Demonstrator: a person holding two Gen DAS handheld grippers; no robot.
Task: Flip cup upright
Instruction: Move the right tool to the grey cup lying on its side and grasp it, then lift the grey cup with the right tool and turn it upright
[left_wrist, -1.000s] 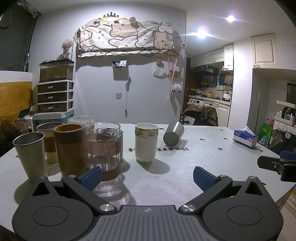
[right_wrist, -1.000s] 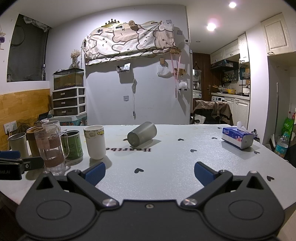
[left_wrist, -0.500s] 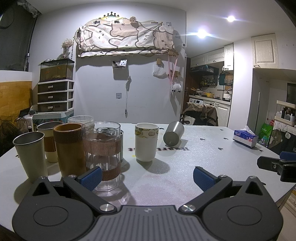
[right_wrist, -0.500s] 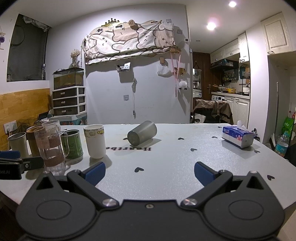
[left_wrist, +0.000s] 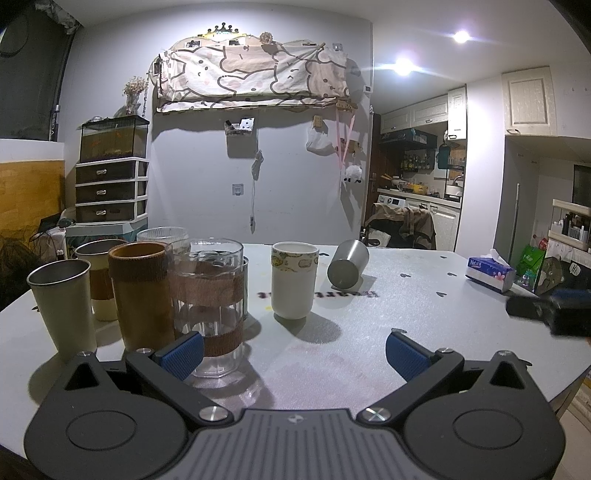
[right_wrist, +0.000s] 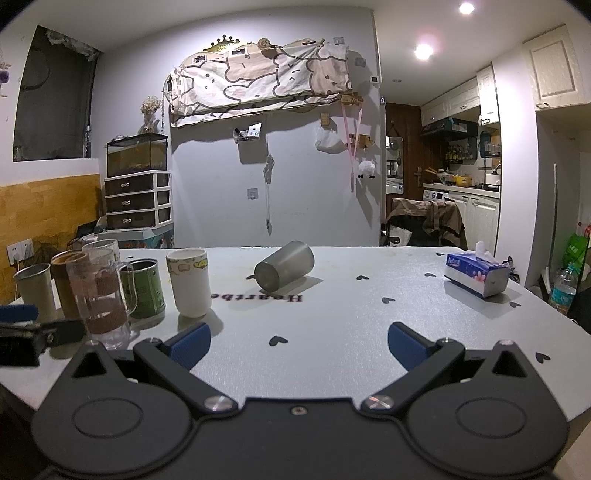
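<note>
A steel cup (right_wrist: 284, 268) lies on its side on the grey table, its base toward me; it also shows in the left wrist view (left_wrist: 347, 266). My right gripper (right_wrist: 297, 343) is open and empty, well short of the cup near the table's front. My left gripper (left_wrist: 293, 354) is open and empty, with a glass mug (left_wrist: 208, 302) just beyond its left finger. The right gripper also shows at the right edge of the left wrist view (left_wrist: 554, 312).
Several upright cups stand at the left: a white cup (right_wrist: 189, 282), a green mug (right_wrist: 144, 282), a brown tumbler (left_wrist: 142, 293), a steel tumbler (left_wrist: 62, 301). A tissue box (right_wrist: 476, 275) sits at the right. The table edge (right_wrist: 561, 317) curves round on the right.
My right gripper has shifted slightly forward and right, blurred in the left wrist view. The left gripper and the cups have not moved.
</note>
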